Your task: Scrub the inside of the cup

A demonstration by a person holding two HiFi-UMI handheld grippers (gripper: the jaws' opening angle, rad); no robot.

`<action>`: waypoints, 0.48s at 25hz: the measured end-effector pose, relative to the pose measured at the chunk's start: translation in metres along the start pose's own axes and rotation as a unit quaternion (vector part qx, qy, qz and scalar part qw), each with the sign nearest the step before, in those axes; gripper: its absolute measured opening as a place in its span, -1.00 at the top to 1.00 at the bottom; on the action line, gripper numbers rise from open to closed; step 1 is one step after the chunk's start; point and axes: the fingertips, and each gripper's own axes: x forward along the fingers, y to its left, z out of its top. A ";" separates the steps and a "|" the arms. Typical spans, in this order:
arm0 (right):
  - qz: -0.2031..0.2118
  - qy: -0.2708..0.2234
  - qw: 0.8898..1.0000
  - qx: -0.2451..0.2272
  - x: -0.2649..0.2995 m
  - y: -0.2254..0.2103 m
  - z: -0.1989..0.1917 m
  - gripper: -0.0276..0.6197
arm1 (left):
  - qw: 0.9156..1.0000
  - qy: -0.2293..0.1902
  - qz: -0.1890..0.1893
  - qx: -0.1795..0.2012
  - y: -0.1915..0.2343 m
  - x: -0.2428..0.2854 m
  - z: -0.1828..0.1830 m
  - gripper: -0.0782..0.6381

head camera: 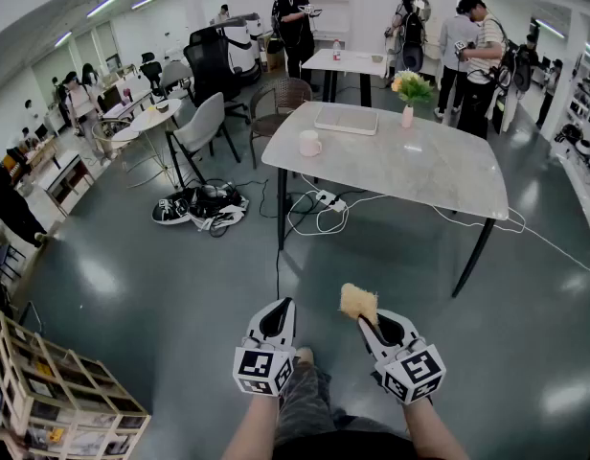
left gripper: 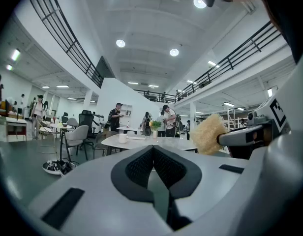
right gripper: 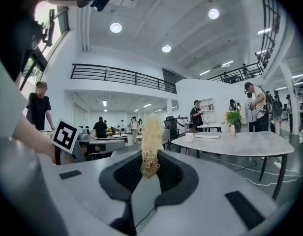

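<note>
Far off on the table (head camera: 419,171) sits the cup (head camera: 309,143), likely rigid, slick, breakable, so grab its body; right gripper (head camera: 369,324) fingers pinch a soft sponge (head camera: 358,302); left gripper (head camera: 280,308) fingers closed, empty.

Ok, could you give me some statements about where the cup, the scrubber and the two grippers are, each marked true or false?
1. The right gripper holds a yellow scrubber. True.
2. The left gripper is shut and empty. True.
3. The left gripper holds the cup. False: the cup stands on the table, far from both grippers.
4. The yellow scrubber is inside the cup. False: it is far from the cup.
5. A vase of flowers stands on the table. True.
</note>
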 end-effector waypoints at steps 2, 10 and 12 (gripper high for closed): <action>0.005 0.010 1.000 -0.008 0.022 -0.007 -0.001 0.71 | 1.000 0.000 0.002 -0.005 0.013 0.017 0.001 0.74; 0.007 0.027 0.999 0.017 0.113 -0.047 0.000 0.71 | 1.000 0.029 -0.004 -0.006 0.071 0.083 -0.004 0.74; 0.006 0.027 0.999 0.022 0.135 -0.057 0.007 0.71 | 0.999 0.036 -0.008 -0.006 0.083 0.100 -0.001 0.74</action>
